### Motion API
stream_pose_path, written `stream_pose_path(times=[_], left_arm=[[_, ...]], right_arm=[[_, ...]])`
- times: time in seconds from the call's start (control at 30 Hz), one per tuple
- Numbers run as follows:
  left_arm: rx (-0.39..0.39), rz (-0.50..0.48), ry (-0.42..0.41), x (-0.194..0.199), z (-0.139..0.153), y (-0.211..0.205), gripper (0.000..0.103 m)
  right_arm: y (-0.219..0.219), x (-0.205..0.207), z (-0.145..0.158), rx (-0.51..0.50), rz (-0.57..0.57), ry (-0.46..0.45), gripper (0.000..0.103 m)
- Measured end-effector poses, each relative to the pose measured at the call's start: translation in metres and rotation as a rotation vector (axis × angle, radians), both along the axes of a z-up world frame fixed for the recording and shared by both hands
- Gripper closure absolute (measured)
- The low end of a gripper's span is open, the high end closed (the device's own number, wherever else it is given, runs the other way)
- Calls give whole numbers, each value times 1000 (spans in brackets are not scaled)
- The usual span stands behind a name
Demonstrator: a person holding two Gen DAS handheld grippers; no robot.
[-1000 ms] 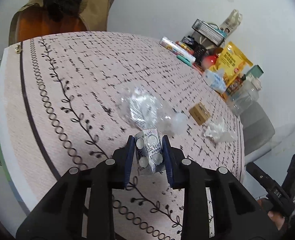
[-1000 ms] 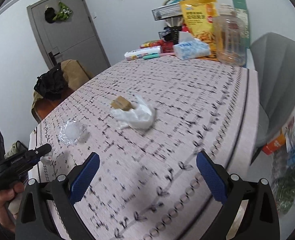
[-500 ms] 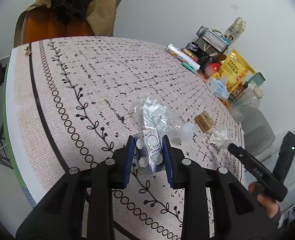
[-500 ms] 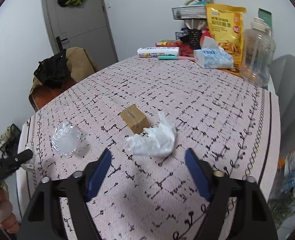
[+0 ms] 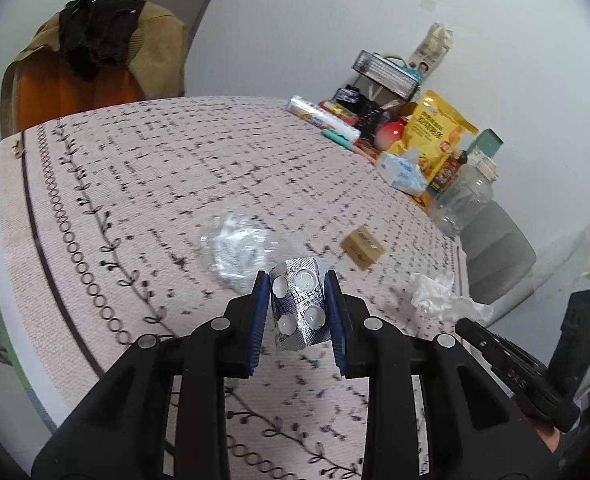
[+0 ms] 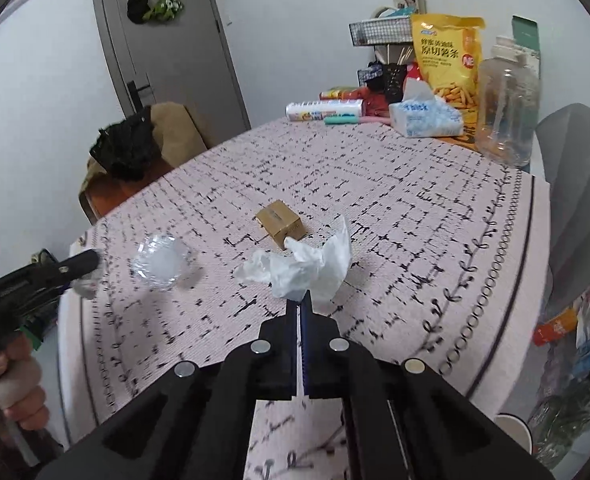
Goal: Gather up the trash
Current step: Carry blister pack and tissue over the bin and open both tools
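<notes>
My left gripper (image 5: 297, 303) is shut on a silver pill blister pack (image 5: 299, 305) and holds it above the patterned table (image 5: 135, 184). A crumpled clear plastic wrapper (image 5: 239, 250) lies just beyond it; it also shows in the right wrist view (image 6: 160, 261). My right gripper (image 6: 299, 305) is shut on the near edge of a crumpled white tissue (image 6: 303, 266), which also shows in the left wrist view (image 5: 441, 294). A small brown cardboard box (image 6: 281, 225) lies right behind the tissue; it also shows in the left wrist view (image 5: 362, 246).
At the table's far side stand a tissue pack (image 6: 425, 116), a yellow snack bag (image 6: 447, 60), a clear plastic jar (image 6: 507, 108), a tube (image 6: 325, 110) and a wire rack (image 6: 379, 32). A grey chair (image 6: 575, 184) stands right, a chair with clothes (image 6: 135, 152) left.
My right gripper has gone from wide open to shut on the white tissue while moving in toward it. My left gripper keeps the blister pack and has lifted slightly.
</notes>
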State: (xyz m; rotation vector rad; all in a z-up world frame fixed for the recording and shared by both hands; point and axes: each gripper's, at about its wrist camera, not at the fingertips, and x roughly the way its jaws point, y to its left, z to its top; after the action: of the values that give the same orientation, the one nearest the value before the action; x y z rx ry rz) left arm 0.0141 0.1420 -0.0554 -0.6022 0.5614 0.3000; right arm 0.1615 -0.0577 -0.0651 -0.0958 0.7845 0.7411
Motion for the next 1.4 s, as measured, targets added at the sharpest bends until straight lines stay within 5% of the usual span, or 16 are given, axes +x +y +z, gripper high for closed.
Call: stream_pose_path(times=[0.3,0.8,1.4], left_arm=[[26,-116,-17,26,16,-43,75],[66,-331,-20,80,27,-136,75],[83,-585,80,146,1,-261,75]], right_arm=[[-61,-21,19,72,-111,-6,101],[-171,-20,5,46,-332,15,101],[-285,-12,-44,45,-559,110,100]])
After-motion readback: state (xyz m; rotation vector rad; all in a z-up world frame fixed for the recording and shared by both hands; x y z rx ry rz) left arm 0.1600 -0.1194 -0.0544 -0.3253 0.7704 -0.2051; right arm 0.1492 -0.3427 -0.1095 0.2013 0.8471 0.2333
